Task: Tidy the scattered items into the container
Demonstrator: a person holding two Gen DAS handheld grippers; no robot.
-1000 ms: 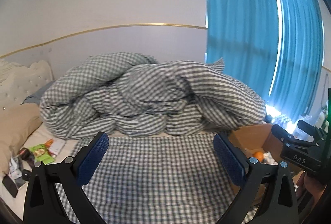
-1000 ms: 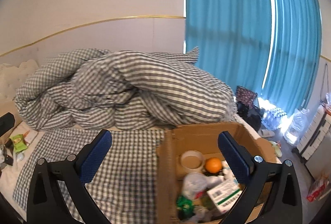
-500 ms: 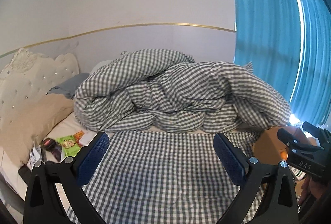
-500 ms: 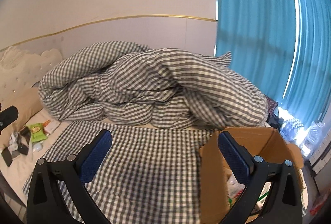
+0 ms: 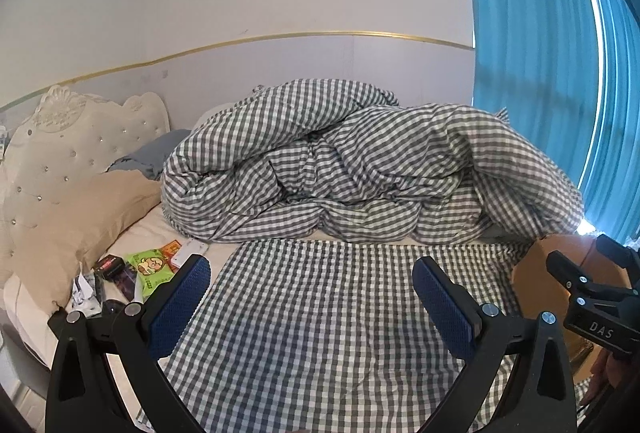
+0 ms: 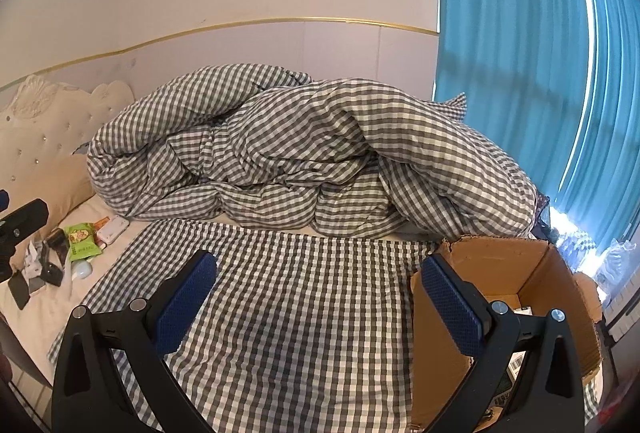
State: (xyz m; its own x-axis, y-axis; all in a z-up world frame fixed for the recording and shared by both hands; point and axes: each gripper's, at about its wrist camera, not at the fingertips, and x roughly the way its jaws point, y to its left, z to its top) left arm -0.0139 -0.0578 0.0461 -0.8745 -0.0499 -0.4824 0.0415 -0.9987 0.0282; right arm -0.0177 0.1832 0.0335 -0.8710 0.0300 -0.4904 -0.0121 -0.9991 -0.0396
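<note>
A brown cardboard box point(image 6: 516, 265) stands at the bed's right end; it also shows in the left wrist view point(image 5: 540, 281). Scattered items lie at the left by the pillow: a green snack packet point(image 5: 150, 269), a white case point(image 5: 191, 248), a dark packet point(image 5: 110, 263) and crumpled wrappers point(image 5: 84, 291). The green packet point(image 6: 82, 239) also shows in the right wrist view. My left gripper point(image 5: 310, 299) is open and empty above the checked sheet. My right gripper point(image 6: 316, 299) is open and empty, its right finger in front of the box's left wall.
A bunched checked duvet point(image 5: 360, 165) fills the far side of the bed. A beige pillow point(image 5: 76, 217) and a tufted headboard point(image 5: 72, 137) are at the left. Blue curtains point(image 6: 540, 93) hang at the right. A flat checked sheet point(image 6: 288, 293) lies under both grippers.
Both grippers have swung left. The box has slid toward the right edge of both views and the scattered items by the pillow have come further into view. Both stay open.
</note>
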